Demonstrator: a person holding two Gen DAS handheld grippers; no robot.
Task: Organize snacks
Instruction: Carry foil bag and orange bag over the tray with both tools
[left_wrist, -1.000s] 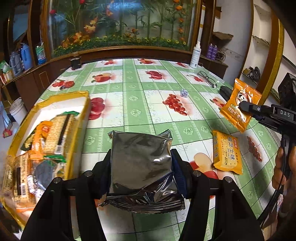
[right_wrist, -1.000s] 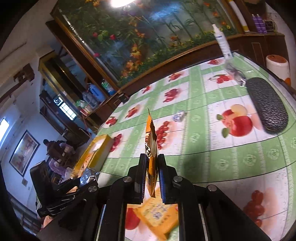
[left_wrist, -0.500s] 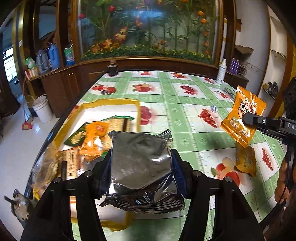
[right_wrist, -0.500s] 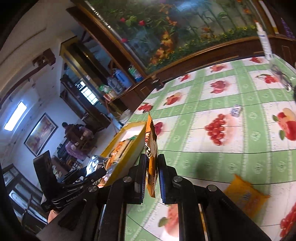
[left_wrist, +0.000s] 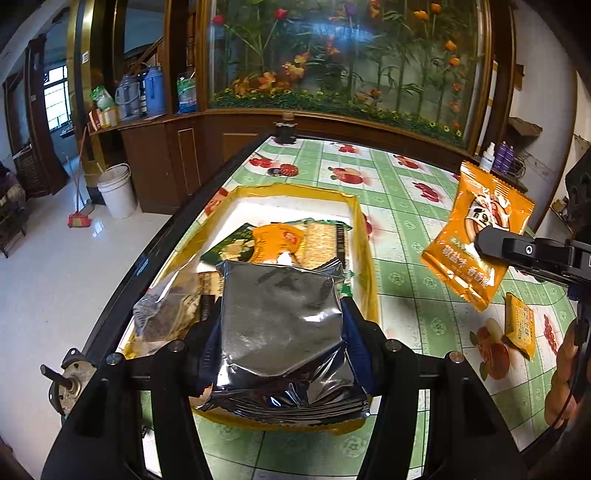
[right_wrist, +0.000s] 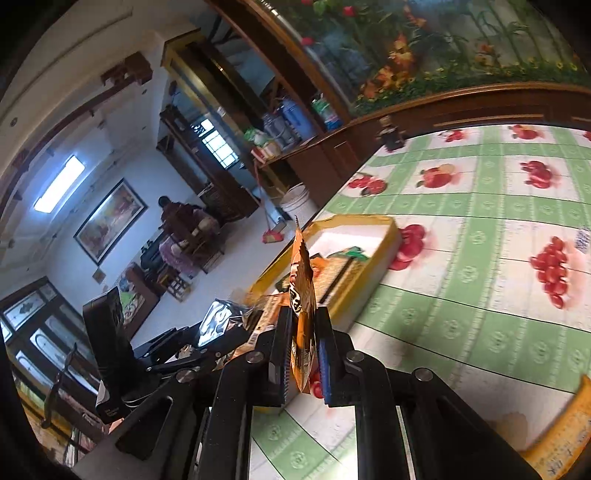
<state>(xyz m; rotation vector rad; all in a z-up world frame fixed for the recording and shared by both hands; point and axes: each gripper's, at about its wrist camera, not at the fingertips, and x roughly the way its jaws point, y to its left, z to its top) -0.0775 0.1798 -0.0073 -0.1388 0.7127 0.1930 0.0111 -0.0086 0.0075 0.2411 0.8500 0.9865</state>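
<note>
Leftmost, at the table's edge: yellow tray (left_wrist: 364, 236), long axis running away from the camera, already holding several snack packs, far end bare white.

Left gripper (left_wrist: 282, 332) clamped across the width of a silver foil packet (left_wrist: 279, 325); packet held flat, hanging over the tray's near end, above the packs inside. Judged: a drop from this spot lands it in the tray.

Right of that, above green-check tablecloth (left_wrist: 406, 295): right gripper (right_wrist: 302, 341) pinched tight on an orange snack bag (left_wrist: 476, 236), held edge-on and upright in its own view. Bag is beside the tray's right wall, not over it. Tray lies to its left, so this hand needs more leftward travel; the left hand is nearer.

Farthest right: small yellow packet (left_wrist: 521, 328) lying flat on the cloth, unheld, well apart from the tray.
</note>
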